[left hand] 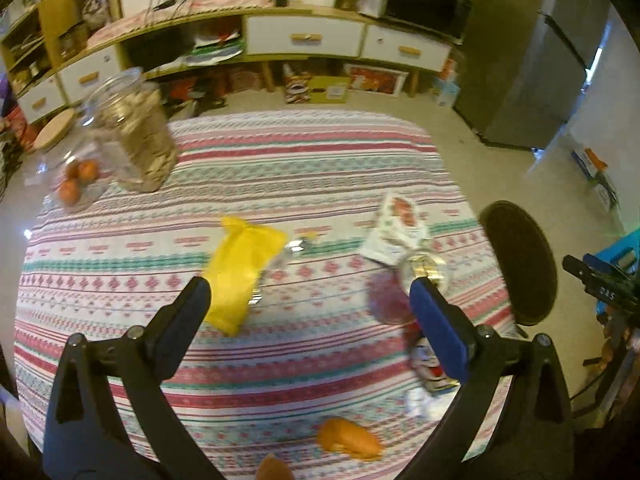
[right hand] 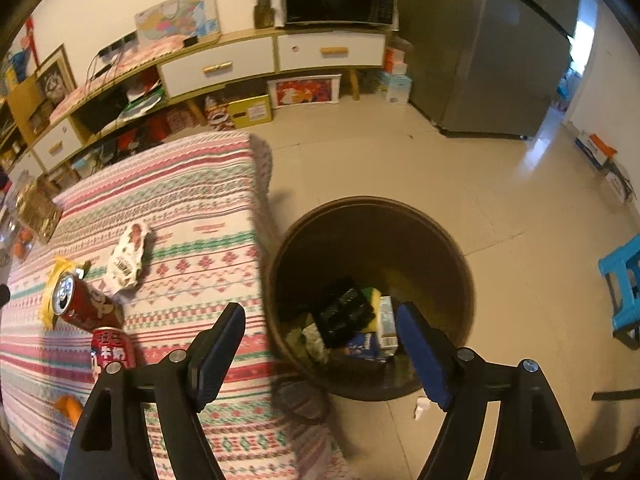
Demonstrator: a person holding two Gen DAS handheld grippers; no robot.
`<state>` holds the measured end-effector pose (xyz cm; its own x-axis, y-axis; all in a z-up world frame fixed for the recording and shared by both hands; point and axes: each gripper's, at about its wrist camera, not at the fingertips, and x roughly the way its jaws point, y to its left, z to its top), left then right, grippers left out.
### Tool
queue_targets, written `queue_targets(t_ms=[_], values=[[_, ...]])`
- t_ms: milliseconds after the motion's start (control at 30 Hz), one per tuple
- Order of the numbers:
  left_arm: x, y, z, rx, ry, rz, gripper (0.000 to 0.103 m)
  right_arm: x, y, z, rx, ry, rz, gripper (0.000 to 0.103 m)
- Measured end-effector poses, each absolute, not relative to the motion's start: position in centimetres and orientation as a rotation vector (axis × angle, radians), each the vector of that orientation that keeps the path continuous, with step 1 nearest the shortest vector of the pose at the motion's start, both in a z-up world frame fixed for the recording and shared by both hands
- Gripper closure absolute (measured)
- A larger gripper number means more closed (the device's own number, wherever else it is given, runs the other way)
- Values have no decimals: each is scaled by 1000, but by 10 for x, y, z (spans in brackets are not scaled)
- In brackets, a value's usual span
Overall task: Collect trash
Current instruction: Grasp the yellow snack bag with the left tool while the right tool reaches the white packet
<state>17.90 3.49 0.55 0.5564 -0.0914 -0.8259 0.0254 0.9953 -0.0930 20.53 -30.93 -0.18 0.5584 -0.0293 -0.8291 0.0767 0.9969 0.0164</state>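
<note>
- Already in the brown bin (right hand: 452, 240) on the floor beside the tabletop (right hand: 208, 184): a black crumpled piece (right hand: 344, 312), a carton (right hand: 386, 328), a blue wrapper (right hand: 362, 346) and other scraps — so part of the collecting looks done.
- Still out on the striped cloth: a yellow bag (left hand: 240, 272), a white crumpled snack wrapper (left hand: 394, 228), a red can lying on its side (right hand: 82, 304) and a second red can (right hand: 112, 350) just beside it, near the edge closest to the bin.
- Also left near the front edge: orange bits (left hand: 348, 438), possibly peel — too blurred to say.
- Probably not trash: a glass jar of pale pieces (left hand: 136, 144) and a clear container with orange fruit (left hand: 76, 180) at the far left corner.
- Right gripper (right hand: 320, 348) over the bin mouth, fingers spread, nothing between them.
- Left gripper (left hand: 310, 312) above the tabletop, fingers spread wide and empty, yellow bag just by the left finger, cans by the right one.
- Judged roughly midway: at least four pieces still to go into the bin.
</note>
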Motion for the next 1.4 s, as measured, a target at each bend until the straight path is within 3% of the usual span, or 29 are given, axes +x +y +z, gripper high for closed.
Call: queue_targets(t_ms=[400, 567, 967, 1200, 1367, 1400], values=[[226, 82, -63, -103, 1133, 56, 4, 246, -262, -34, 29, 1047, 6, 23], [241, 87, -86, -149, 1198, 42, 18, 268, -253, -47, 68, 1073, 47, 23], [255, 95, -101, -154, 1222, 11, 29, 313, -193, -66, 93, 1061, 256, 26], [270, 105, -95, -141, 1213, 14, 44, 326, -162, -81, 72, 1068, 329, 55], [273, 108, -88, -175, 1201, 3, 57, 327, -145, -87, 28, 1057, 385, 83], [274, 108, -88, -180, 1200, 3, 58, 328, -145, -87, 27, 1056, 391, 93]])
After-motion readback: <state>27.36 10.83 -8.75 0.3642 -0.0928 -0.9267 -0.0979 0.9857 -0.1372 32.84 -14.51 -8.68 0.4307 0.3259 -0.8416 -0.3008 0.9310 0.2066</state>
